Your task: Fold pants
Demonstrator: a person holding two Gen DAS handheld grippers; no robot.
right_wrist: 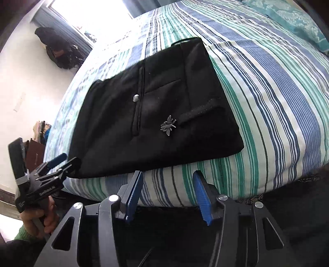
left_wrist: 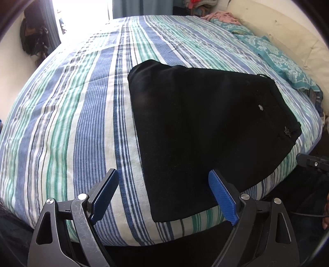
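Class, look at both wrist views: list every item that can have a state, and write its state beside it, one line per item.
Black pants: folded into a flat rectangle, lying on the bed, held by neither tool.
Left tool: open, empty, at the pants' near edge.
Right tool: open, empty, off the bed's near edge.
Striped bedspread: spread flat under the pants.
Silver button: face up on the pants.

The black pants (left_wrist: 197,127) are so dark that I can't see their folds or layers. The window (left_wrist: 82,12) is all white glare, so nothing outside shows. A dark lump (right_wrist: 59,51) hangs on the wall, maybe bags. Pink clothes (left_wrist: 222,16) at the far end of the bed (left_wrist: 61,123) are too small to make out. The teal cloth (right_wrist: 296,18) runs off the edge.
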